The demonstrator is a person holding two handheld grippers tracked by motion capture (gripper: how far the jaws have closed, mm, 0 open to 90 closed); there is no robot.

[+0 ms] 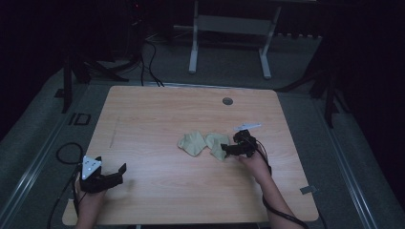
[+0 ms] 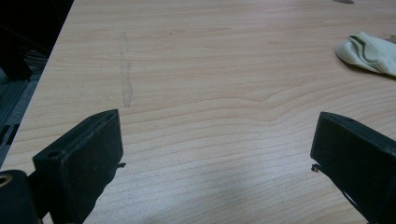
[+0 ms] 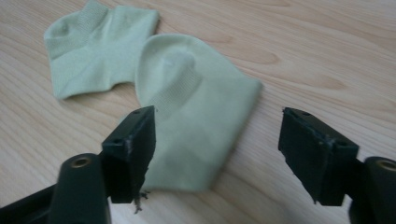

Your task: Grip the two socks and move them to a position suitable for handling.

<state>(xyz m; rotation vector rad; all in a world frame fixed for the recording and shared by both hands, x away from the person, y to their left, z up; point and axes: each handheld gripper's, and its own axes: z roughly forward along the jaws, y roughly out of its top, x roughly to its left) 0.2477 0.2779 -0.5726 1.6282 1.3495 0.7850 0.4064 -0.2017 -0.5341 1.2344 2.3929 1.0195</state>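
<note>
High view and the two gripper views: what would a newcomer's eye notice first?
Two pale green socks lie mid-table, the near sock partly overlapping the far sock. The right gripper is at the near sock's edge, fingers apart and not pinching it. The left gripper waits open at the wooden table's front-left corner.

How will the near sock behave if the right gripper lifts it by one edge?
The near sock looks like thin, soft knit lying flat, so it will probably drape limply. It seems light. It touches the far sock, so dragging may shift that one too.
</note>
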